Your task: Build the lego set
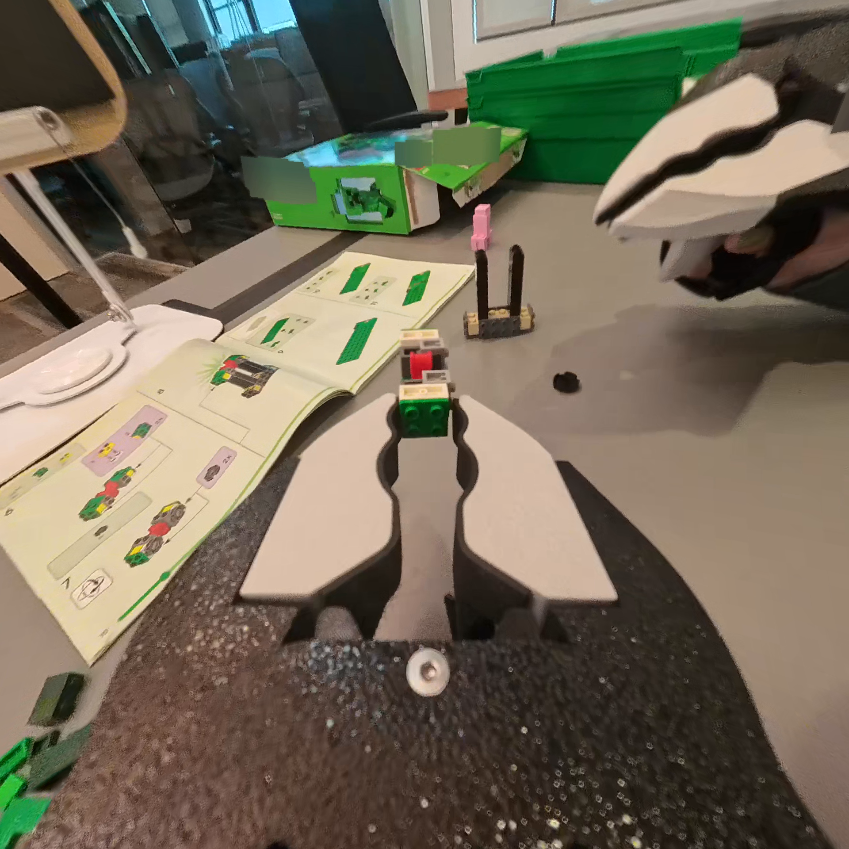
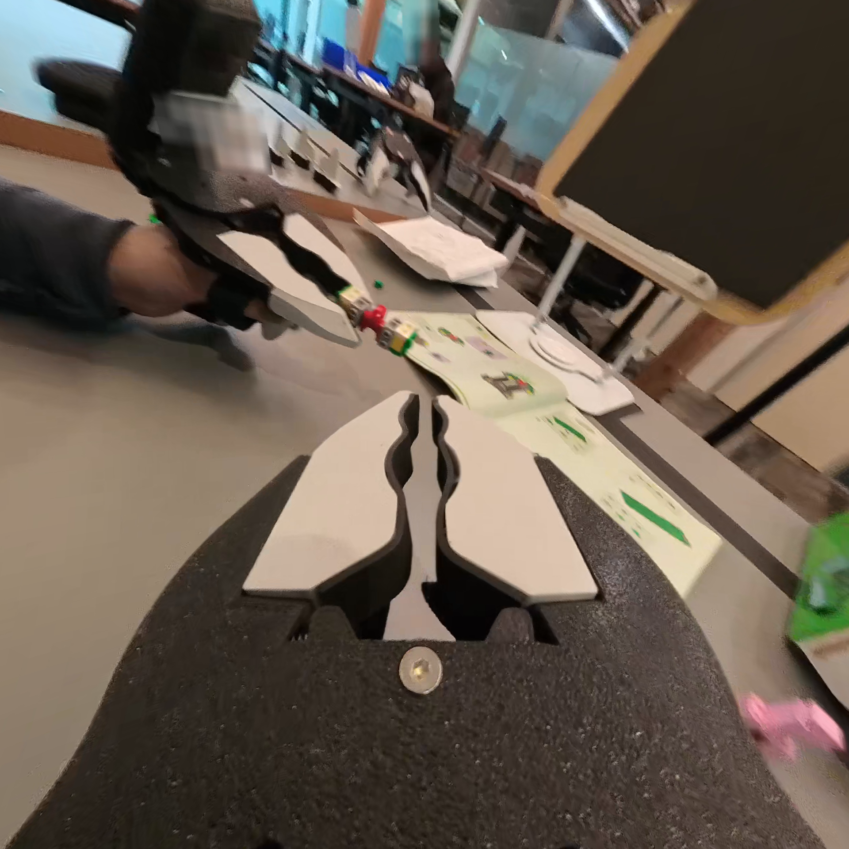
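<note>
My left gripper (image 1: 423, 409) is shut on a small brick assembly (image 1: 423, 390) of green, white, grey and red pieces, held by its green end above the grey table. In the right wrist view the same assembly (image 2: 376, 319) sticks out of the left gripper (image 2: 351, 298). My right gripper (image 2: 425, 404) is nearly shut and empty, raised over the table; it also shows at the upper right of the left wrist view (image 1: 606, 220). A black two-post build on a tan and grey base (image 1: 498, 303) stands beyond the assembly. A small black round piece (image 1: 566, 381) lies to its right.
An open instruction booklet (image 1: 229, 413) lies at the left, also seen in the right wrist view (image 2: 528, 404). A green box (image 1: 367, 188) and green bins (image 1: 588, 115) stand at the back. A pink figure (image 1: 481, 227) stands near the box. Loose green bricks (image 1: 27, 772) lie at the lower left. A white lamp base (image 1: 92, 349) sits at the left. The gap from one gripper's tips to the other's is roughly 11 cm.
</note>
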The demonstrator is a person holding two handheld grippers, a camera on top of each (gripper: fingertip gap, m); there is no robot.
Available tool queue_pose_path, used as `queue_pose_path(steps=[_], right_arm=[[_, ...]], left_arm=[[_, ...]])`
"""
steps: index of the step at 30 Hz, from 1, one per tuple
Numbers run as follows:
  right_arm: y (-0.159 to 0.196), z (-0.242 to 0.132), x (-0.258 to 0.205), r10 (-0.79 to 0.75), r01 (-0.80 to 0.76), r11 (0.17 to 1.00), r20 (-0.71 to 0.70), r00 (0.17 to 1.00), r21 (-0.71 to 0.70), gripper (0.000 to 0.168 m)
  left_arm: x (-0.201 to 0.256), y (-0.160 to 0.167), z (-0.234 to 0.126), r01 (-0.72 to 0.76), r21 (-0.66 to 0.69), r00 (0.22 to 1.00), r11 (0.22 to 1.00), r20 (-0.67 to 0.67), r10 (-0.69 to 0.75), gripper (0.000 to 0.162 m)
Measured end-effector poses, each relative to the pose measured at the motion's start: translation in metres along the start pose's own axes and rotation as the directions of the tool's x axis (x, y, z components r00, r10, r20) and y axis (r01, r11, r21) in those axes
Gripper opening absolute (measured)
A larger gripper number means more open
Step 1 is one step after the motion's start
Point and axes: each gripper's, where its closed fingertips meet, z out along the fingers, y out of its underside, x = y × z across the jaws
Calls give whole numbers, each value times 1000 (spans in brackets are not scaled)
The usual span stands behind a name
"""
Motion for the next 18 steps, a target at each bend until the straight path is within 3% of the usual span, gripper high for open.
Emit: queue_pose_path(steps=[4, 7, 9, 18], right_arm=[[35, -10, 6, 116, -103, 974, 54, 992, -200, 14], [69, -11, -13, 217, -153, 906, 122, 968, -395, 24], [85, -8, -19, 250, -175, 857, 94, 964, -485, 25], [95, 3, -26, 328, -268, 762, -5, 945, -589, 23]], left_arm=[[8, 5, 16, -28, -52, 999, 998, -31, 26, 20], [16, 6, 18, -70, -64, 997, 995, -46, 67, 20], [21, 8, 17, -96, -69, 994, 993, -54, 93, 20], [30, 8, 14, -131, -61, 989, 990, -81, 125, 20]])
